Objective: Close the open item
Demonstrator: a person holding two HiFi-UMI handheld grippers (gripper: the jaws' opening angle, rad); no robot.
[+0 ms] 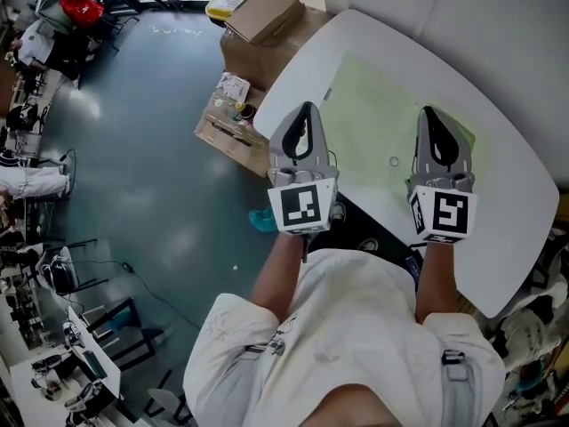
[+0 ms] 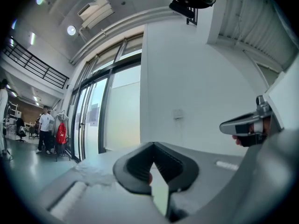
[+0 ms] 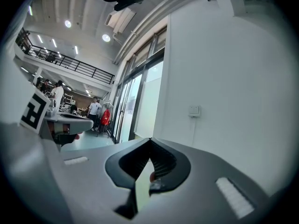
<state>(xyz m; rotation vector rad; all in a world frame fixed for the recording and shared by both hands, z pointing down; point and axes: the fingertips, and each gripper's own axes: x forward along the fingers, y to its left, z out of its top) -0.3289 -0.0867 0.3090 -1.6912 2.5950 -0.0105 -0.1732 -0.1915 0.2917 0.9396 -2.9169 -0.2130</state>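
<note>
In the head view both hand-held grippers hover side by side over a white table [image 1: 498,194] with a pale green mat [image 1: 373,123]. My left gripper [image 1: 306,107] is above the table's left edge, jaws shut and empty. My right gripper [image 1: 428,111] is over the mat's right part, also shut with nothing in it. A tiny ring-like mark [image 1: 394,161] lies on the mat between them. In the left gripper view the left gripper [image 2: 153,146] points level at a white wall [image 2: 196,78]. The right gripper [image 3: 149,141] faces the same wall. No open item shows in any view.
Cardboard boxes [image 1: 262,12] stand on the floor at the table's far left corner, with a low open box of clutter [image 1: 229,118] beside them. A teal object [image 1: 262,219] lies on the floor near my feet. Tall glass doors [image 2: 93,115] are to the wall's left.
</note>
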